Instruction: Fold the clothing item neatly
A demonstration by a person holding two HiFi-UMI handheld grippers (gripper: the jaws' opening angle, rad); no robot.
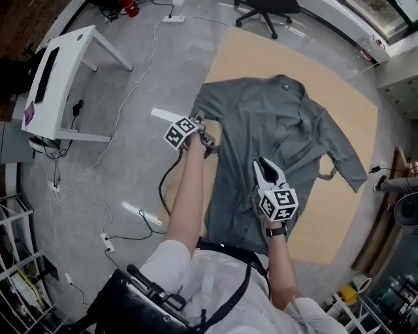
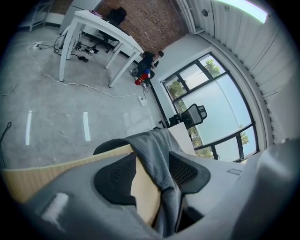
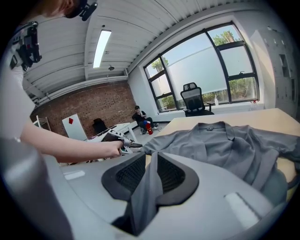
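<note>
A grey shirt (image 1: 274,130) lies spread, collar away from me, on a tan board (image 1: 339,215) on the floor. My left gripper (image 1: 206,139) is at the shirt's left edge below the shoulder. In the left gripper view the grey cloth (image 2: 159,164) runs between its jaws along the right pad, lifted off the board, and tan shows beside it. My right gripper (image 1: 263,167) is over the shirt's lower middle. A fold of cloth (image 3: 147,187) is pinched between its pads, and the rest of the shirt (image 3: 225,145) spreads out beyond.
A white desk (image 1: 55,78) stands at the far left, with cables and a power strip (image 1: 108,242) on the grey floor. An office chair (image 1: 268,10) is beyond the board. Shelving (image 1: 16,261) fills the lower left corner. A person (image 3: 139,115) sits far off by the brick wall.
</note>
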